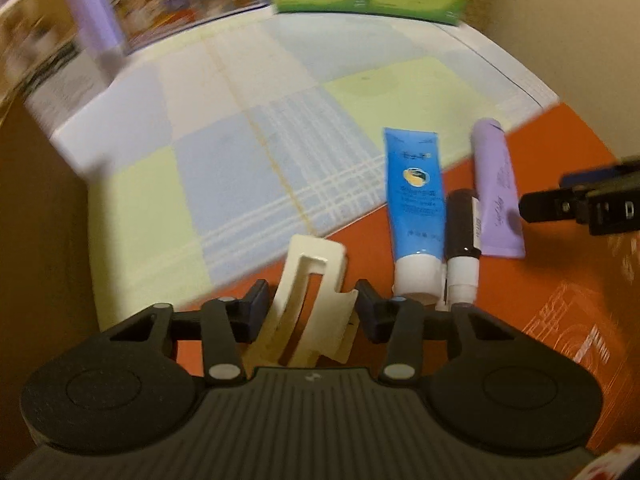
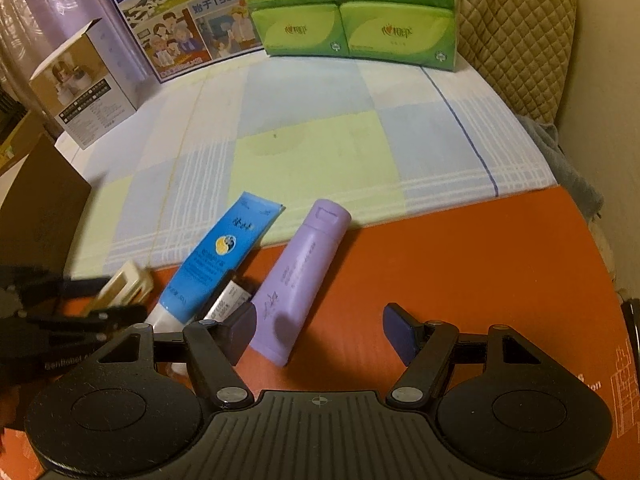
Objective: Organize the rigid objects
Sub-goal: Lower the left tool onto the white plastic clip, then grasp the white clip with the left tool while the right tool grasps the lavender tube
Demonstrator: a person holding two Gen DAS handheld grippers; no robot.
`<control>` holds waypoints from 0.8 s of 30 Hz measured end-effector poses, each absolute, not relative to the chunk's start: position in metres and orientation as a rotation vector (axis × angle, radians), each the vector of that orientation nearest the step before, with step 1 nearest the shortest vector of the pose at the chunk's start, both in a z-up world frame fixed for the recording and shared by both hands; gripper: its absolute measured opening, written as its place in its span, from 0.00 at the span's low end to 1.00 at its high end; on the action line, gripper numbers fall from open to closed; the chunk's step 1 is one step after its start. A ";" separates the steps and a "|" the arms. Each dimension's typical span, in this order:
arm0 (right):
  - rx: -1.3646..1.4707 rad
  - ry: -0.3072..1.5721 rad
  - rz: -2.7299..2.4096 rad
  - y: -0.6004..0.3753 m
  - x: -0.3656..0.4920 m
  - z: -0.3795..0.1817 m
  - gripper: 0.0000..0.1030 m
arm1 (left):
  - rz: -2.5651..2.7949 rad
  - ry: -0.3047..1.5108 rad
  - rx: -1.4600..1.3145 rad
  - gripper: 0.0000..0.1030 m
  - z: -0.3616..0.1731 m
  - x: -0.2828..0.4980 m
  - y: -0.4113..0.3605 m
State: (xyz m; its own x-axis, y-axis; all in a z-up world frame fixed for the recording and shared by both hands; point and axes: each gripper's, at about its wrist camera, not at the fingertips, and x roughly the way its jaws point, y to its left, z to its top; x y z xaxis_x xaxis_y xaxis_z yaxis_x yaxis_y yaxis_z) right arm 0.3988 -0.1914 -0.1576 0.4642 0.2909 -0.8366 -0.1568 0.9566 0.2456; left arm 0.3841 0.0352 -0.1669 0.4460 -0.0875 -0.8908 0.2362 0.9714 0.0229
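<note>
Nearest the left lens, the cream hair clip (image 1: 310, 304) sits between the fingers of the left gripper (image 1: 310, 300), which stand narrowed to about its width. Both pads look to be against its sides, though blur keeps me from telling whether they truly pinch it, or whether it is lifted off the orange board (image 1: 540, 292).

The step, as I judge it, is placing the clip in line with the row at its 2 o'clock: blue tube (image 1: 416, 204), then a small black-and-white bottle (image 1: 464, 240) touching it, then the purple tube (image 1: 498, 192) just beside. To do it well, keep the clip level, set it down parallel to the blue tube without nudging it, and loosen only once it rests on the board.

The right gripper (image 2: 320, 332) has its fingers spread wide and holds nothing; its left pad is just beside the purple tube's (image 2: 300, 284) lower end, contact unclear. Beyond lies the checked cloth (image 2: 312, 148), with green tissue packs (image 2: 352, 12) at 12 o'clock.
</note>
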 end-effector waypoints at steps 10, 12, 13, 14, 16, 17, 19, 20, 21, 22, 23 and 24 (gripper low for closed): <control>0.117 1.022 0.293 -0.186 0.406 -0.158 0.65 | 0.024 1.110 -0.037 0.38 -0.164 0.369 0.054; 0.110 1.014 0.288 -0.184 0.409 -0.159 0.60 | 0.031 1.109 -0.032 0.38 -0.163 0.369 0.058; 0.107 1.011 0.285 -0.183 0.411 -0.160 0.55 | 0.034 1.107 -0.031 0.38 -0.163 0.368 0.060; 0.107 1.008 0.280 -0.182 0.413 -0.161 0.53 | 0.038 1.104 -0.032 0.38 -0.162 0.367 0.061; 0.114 1.005 0.265 -0.180 0.418 -0.164 0.51 | 0.043 1.098 -0.034 0.38 -0.160 0.366 0.063; 0.121 1.003 0.261 -0.180 0.420 -0.165 0.51 | 0.044 1.095 -0.034 0.38 -0.159 0.365 0.064; 0.124 0.993 0.255 -0.177 0.425 -0.167 0.50 | 0.039 1.094 -0.034 0.38 -0.158 0.365 0.064; 0.114 0.991 0.251 -0.175 0.427 -0.168 0.47 | 0.036 1.095 -0.032 0.38 -0.158 0.365 0.063; 0.102 0.991 0.248 -0.173 0.429 -0.170 0.45 | 0.034 1.094 -0.029 0.38 -0.158 0.364 0.062; 0.096 0.991 0.254 -0.171 0.431 -0.172 0.40 | 0.033 1.094 -0.025 0.38 -0.158 0.364 0.062; 0.091 0.992 0.267 -0.169 0.431 -0.173 0.36 | 0.030 1.094 -0.025 0.38 -0.157 0.363 0.062; 0.076 0.989 0.273 -0.168 0.431 -0.174 0.36 | 0.030 1.094 -0.027 0.38 -0.157 0.362 0.062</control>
State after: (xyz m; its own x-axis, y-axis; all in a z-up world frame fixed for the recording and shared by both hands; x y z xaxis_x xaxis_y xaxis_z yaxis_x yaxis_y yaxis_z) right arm 0.4308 -0.1679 -0.1741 0.5181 0.2616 -0.8143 -0.1930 0.9633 0.1867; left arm 0.3624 0.0625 -0.1568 0.4587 0.0107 -0.8885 -0.0379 0.9993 -0.0075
